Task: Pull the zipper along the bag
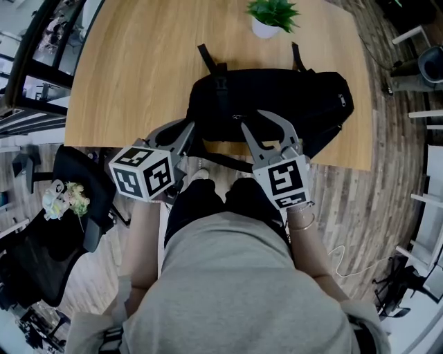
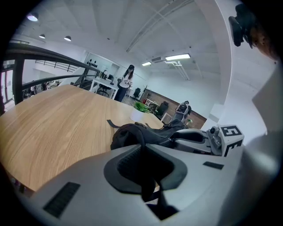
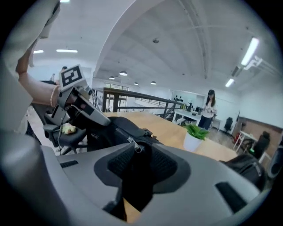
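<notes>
A black bag [image 1: 277, 97] lies near the front edge of the wooden table [image 1: 131, 69]. My left gripper [image 1: 188, 133] sits at the bag's near left corner. In the left gripper view its jaws [image 2: 142, 150] are closed on a fold of the dark bag fabric [image 2: 132, 132]. My right gripper [image 1: 253, 119] is over the middle of the bag's near side with its jaws spread. In the right gripper view the metal zipper pull [image 3: 135, 145] stands between the open pads [image 3: 166, 164], and neither pad presses on it.
A potted plant [image 1: 272, 15] stands at the table's far edge behind the bag. Bag straps [image 1: 208, 59] trail toward it. A black office chair [image 1: 76, 187] stands left of the person's legs. A person [image 3: 207, 108] stands far off in the room.
</notes>
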Available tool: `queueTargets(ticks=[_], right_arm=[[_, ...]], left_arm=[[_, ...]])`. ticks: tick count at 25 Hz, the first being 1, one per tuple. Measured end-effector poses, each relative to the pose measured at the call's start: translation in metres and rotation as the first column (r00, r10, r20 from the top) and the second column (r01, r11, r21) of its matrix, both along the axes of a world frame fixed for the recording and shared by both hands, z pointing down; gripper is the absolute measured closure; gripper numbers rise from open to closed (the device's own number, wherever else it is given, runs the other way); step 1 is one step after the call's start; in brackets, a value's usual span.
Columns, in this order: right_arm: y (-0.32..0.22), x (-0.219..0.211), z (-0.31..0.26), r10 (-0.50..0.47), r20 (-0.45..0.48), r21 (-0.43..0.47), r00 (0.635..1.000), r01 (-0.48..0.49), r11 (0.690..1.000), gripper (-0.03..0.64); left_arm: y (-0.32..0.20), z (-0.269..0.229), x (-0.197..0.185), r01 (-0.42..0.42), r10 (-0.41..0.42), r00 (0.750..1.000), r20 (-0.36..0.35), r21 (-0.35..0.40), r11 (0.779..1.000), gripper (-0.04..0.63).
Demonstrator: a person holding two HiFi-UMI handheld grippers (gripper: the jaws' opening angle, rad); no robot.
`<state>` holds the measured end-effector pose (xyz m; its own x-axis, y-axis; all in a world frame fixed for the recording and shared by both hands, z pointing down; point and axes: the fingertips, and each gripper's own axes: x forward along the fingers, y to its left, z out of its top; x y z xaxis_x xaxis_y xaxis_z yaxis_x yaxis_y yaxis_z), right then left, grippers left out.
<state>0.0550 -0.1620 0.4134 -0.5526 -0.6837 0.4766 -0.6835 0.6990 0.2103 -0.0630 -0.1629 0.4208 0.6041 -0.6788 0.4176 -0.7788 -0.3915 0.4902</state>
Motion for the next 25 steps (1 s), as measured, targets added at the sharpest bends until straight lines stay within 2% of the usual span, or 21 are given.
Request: queueTargets(ticks=[6, 11, 20, 25], right_arm=[[-0.001, -0.009, 0.017, -0.059, -0.071, -0.03, 0.996, 0.057, 0.998, 0.509], [0.002, -0.015, 0.029, -0.091, -0.13, -0.028, 0.987, 0.088, 0.996, 0.563], [0.011, -0.02, 0.02, -0.117, -0.064, -0.059, 0.991, 0.114, 0.992, 0.603], [0.01, -0.016, 0.018, -0.086, -0.025, -0.091, 0.996, 0.084, 0.992, 0.606]], left_arm=[[0.0, 0.001, 0.0, -0.01, 0.01, 1.0, 0.006, -0.003, 1.0, 0.555], [0.0, 0.002, 0.0, -0.011, 0.011, 1.0, 0.004, -0.006, 1.0, 0.555], [-0.003, 0.003, -0.003, 0.002, -0.002, 1.0, 0.002, -0.004, 1.0, 0.555], [-0.004, 0.003, -0.005, 0.015, -0.015, 1.0, 0.002, -0.002, 1.0, 0.555]])
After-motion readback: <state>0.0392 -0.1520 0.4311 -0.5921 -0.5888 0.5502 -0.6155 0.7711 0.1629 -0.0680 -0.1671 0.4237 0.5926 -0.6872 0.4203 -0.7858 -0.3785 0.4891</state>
